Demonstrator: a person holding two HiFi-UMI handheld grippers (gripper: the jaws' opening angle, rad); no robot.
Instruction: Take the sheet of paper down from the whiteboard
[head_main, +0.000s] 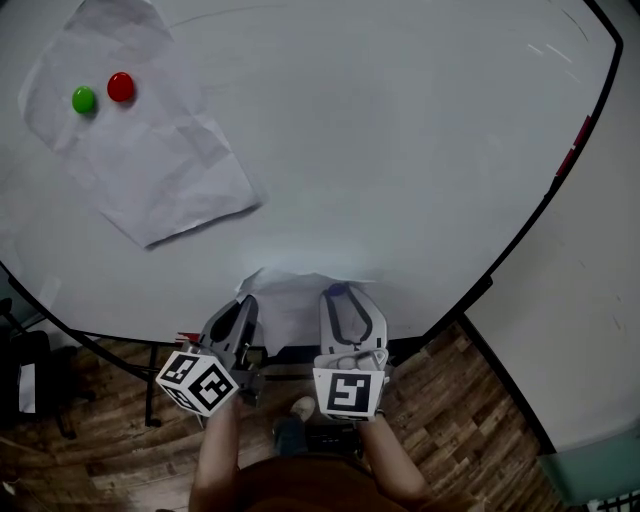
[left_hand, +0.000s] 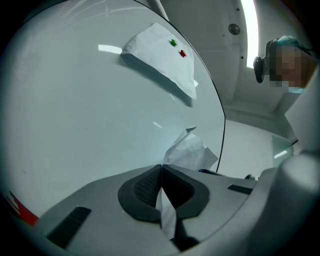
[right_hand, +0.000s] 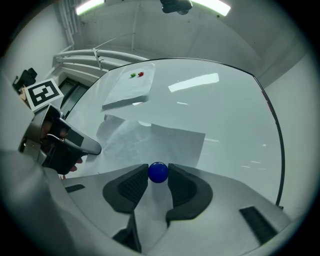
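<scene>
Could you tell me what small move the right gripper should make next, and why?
Probably pull the blue magnet straight off the whiteboard with the right gripper. Its jaws are closed on the magnet, which pins the lower sheet of paper, and the left gripper pinches that sheet's edge, so the sheet should come free.

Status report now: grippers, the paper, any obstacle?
Left gripper shut on edge of lower sheet. Right gripper shut on blue magnet over that sheet. Second sheet higher on whiteboard, apart.

The sheet (right_hand: 165, 140) looks white; blue magnet (right_hand: 158, 172), green magnet (head_main: 84, 99) and red magnet (head_main: 121, 87) show.
</scene>
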